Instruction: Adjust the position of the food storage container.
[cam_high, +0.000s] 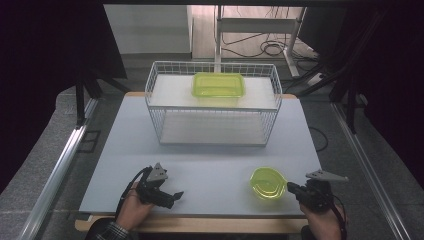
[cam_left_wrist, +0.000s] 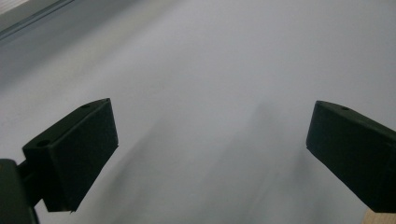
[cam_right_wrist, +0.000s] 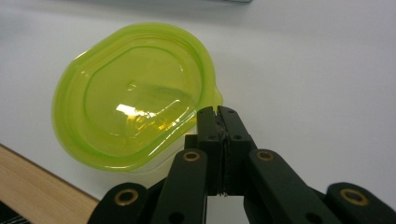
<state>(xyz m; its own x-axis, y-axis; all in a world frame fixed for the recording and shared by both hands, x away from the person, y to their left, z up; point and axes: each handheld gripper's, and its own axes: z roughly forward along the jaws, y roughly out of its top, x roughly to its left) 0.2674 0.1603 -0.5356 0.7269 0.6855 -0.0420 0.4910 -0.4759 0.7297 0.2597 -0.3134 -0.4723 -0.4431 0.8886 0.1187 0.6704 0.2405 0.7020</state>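
A translucent green round lid (cam_high: 267, 183) (cam_right_wrist: 135, 93) lies on the grey table near its front right. My right gripper (cam_high: 291, 188) (cam_right_wrist: 217, 111) meets it from the right, its jaws pressed together at the small tab on the lid's rim. A matching green rectangular container (cam_high: 218, 85) stands on the upper shelf of a white wire basket (cam_high: 212, 107) at the back middle. My left gripper (cam_high: 174, 196) (cam_left_wrist: 210, 149) rests low over the table at the front left. It is open, with bare table between its fingers.
The grey table top (cam_high: 210, 165) stretches between the basket and both grippers. Its wooden front edge (cam_right_wrist: 32, 186) runs just behind the lid. Metal rails flank the table on both sides, and cables lie on the floor beyond the basket.
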